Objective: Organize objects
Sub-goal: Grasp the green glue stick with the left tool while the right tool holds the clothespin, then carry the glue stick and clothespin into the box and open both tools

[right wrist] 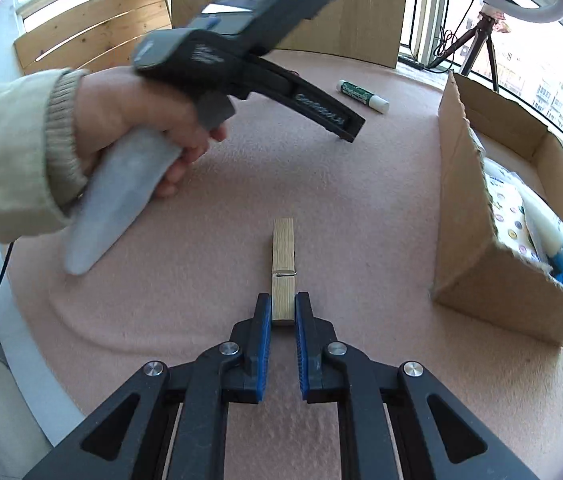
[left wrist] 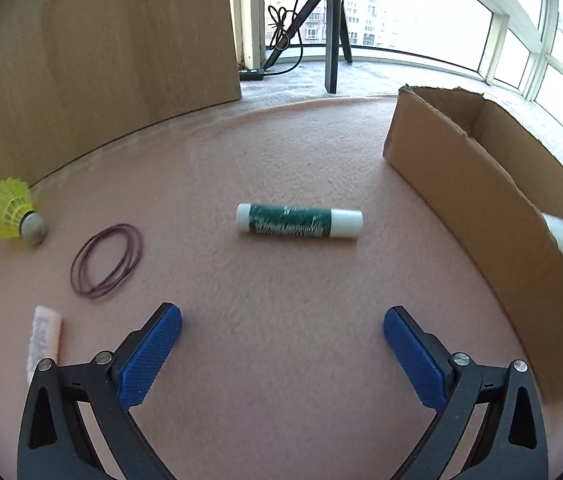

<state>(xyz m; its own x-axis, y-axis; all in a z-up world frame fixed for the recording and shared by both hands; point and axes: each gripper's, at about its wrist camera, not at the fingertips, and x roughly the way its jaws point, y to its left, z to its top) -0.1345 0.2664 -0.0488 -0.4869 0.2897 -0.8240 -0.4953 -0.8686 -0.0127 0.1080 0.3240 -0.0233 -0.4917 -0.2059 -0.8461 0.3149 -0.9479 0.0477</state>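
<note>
Nearest our right wrist camera, our right gripper has its blue ribbed pads pinched on the near end of a pale wooden clothespin, whose long axis runs straight away from us along the fingers, its far end free above the cloth. Nearest our left wrist camera, our left gripper stands wide with nothing between its blue pads, hanging over bare cloth.

We work over a salmon-pink felt-like tablecloth. A light wooden panel stands behind it, and beyond are curved windows and a black tripod on the sill.

On the cloth ahead of our left gripper lies a glue stick with a green label and white ends, its long axis crosswise, white cap to the right. To the left lie loose dark-red rubber bands, a yellow plastic shuttlecock on its side and a small white roll. An open brown cardboard box sits at the right, holding a white and blue bottle on a dotted packet. Our left hand, in a beige sleeve, grips its tool's grey handle.
</note>
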